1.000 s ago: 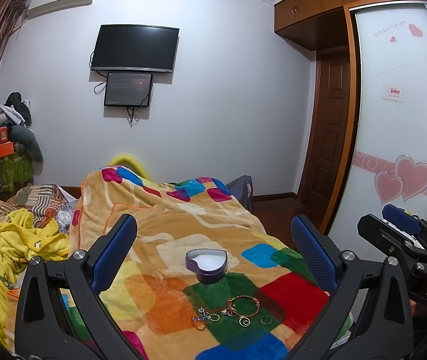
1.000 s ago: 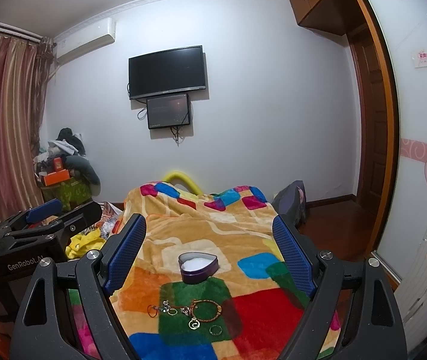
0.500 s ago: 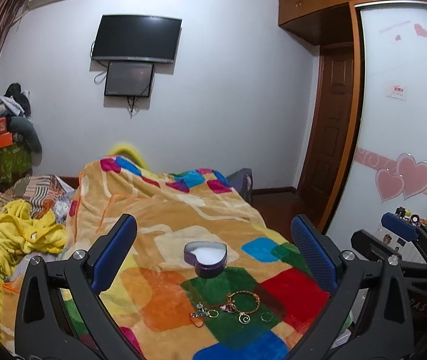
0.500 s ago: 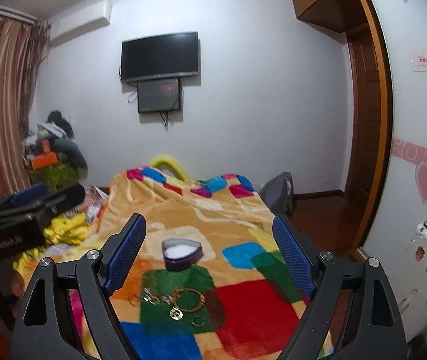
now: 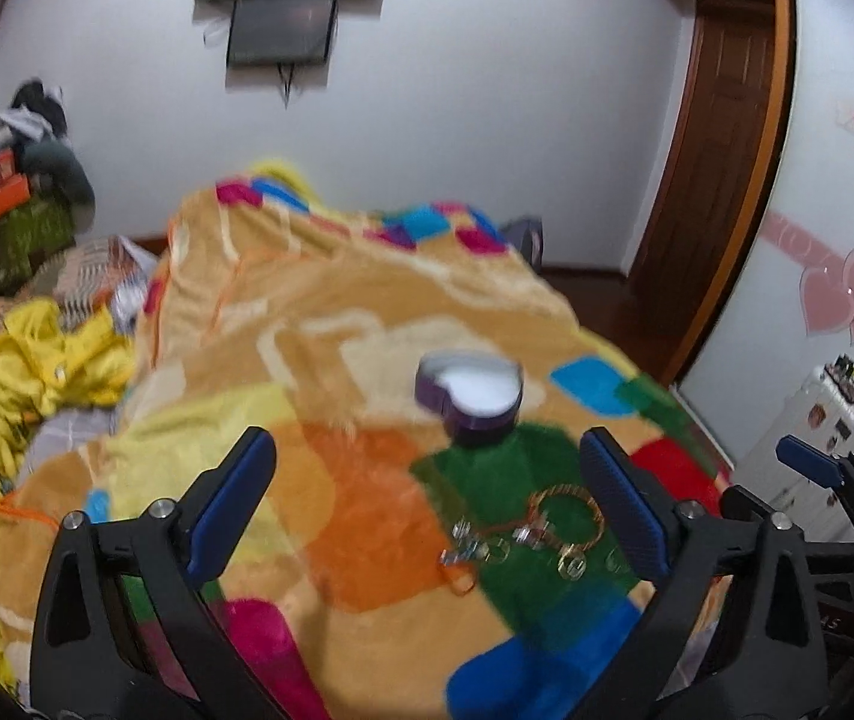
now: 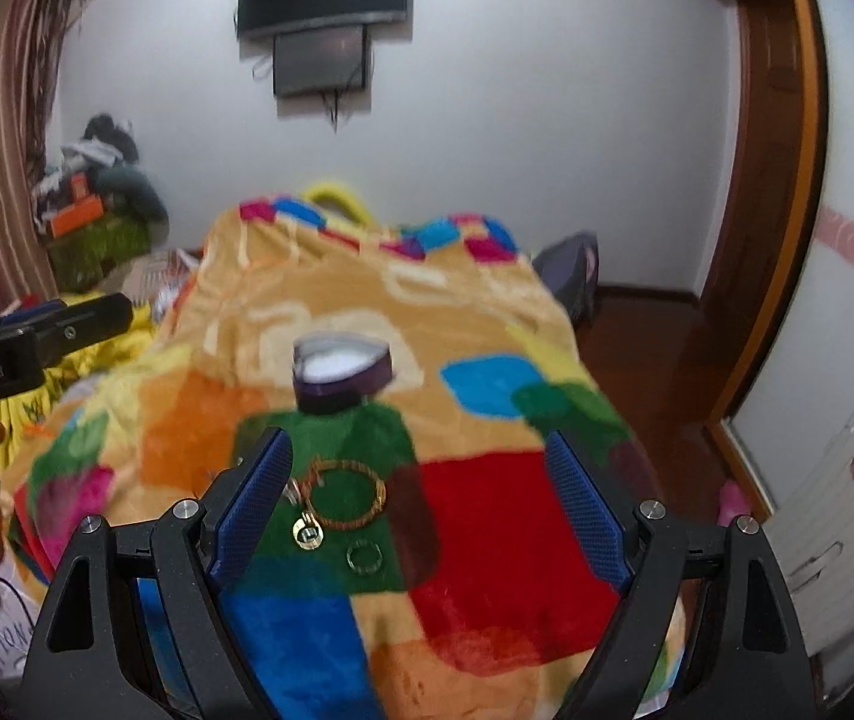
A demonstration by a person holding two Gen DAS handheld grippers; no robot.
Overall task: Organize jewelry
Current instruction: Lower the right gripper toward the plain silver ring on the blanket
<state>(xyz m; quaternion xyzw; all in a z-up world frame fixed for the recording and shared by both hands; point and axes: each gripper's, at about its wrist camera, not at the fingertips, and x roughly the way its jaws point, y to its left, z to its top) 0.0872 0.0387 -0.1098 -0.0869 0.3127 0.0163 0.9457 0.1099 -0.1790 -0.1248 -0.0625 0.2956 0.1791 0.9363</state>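
Note:
A purple heart-shaped box [image 5: 470, 399] with a white inside stands open on the colourful blanket; it also shows in the right wrist view [image 6: 342, 372]. Just in front of it on a green patch lie a gold bracelet [image 5: 568, 513], rings and small silver pieces [image 5: 475, 549]. In the right wrist view the bracelet [image 6: 347, 495], a gold ring [image 6: 308, 535] and a dark ring [image 6: 363, 558] lie between my fingers. My left gripper [image 5: 427, 504] is open and empty above the blanket. My right gripper [image 6: 420, 507] is open and empty over the jewelry.
The blanket [image 5: 330, 372] covers a bed; yellow clothes [image 5: 24, 372] are piled at its left. A white cabinet [image 6: 835, 516] stands at the right by a wardrobe with pink hearts. A wooden door and a wall TV are behind.
Both grippers have tilted down and moved closer to the bed; the box and jewelry now sit larger and higher in both views. Both grippers stay open.

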